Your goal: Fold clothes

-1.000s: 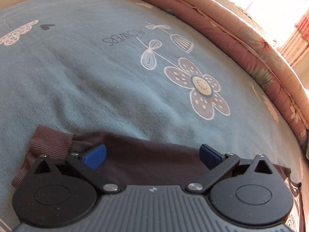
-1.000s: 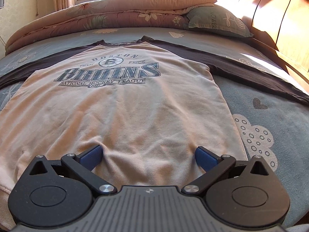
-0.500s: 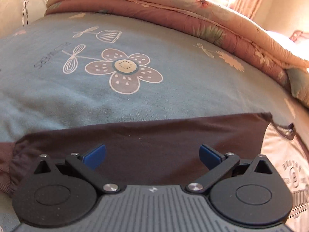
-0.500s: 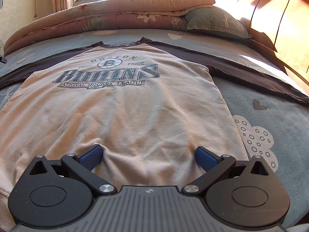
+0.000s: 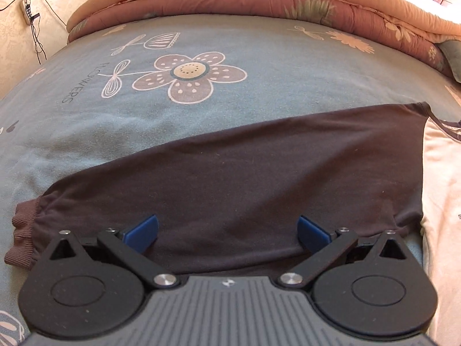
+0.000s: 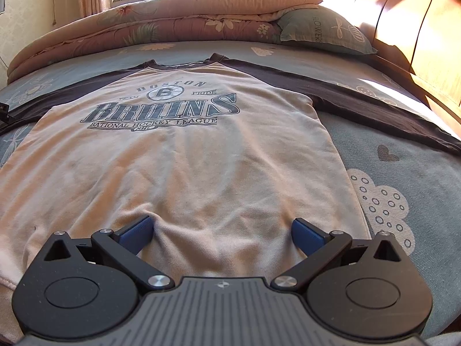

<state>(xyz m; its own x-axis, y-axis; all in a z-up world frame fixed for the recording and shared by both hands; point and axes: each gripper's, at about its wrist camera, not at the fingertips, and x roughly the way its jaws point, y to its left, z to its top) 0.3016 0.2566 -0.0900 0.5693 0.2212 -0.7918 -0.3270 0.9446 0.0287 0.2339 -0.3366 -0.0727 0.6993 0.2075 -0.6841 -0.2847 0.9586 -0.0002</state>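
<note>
A cream sweatshirt [image 6: 184, 167] with dark sleeves and a "Boston Bruins" print lies flat, face up, on the bed. My right gripper [image 6: 222, 230] is open at the hem, its blue fingers pressed into the cream cloth, which puckers between them. In the left wrist view the dark left sleeve [image 5: 245, 178] stretches out sideways, with its brown ribbed cuff [image 5: 24, 230] at the left. My left gripper [image 5: 227, 232] is open over the lower edge of that sleeve. The cream body [image 5: 440, 190] shows at the right edge.
The blue bedsheet [image 5: 86, 132] has flower prints. A rolled pink floral quilt [image 6: 161, 28] lies along the far side, with a blue pillow [image 6: 322, 33] at its right end. A wooden headboard [image 6: 417, 37] runs along the right. Cables hang on the wall [image 5: 28, 14].
My left gripper has swung right along the sleeve, from the cuff toward the shoulder, and more of the sleeve now shows. My right gripper has stayed at the hem, tilted slightly.
</note>
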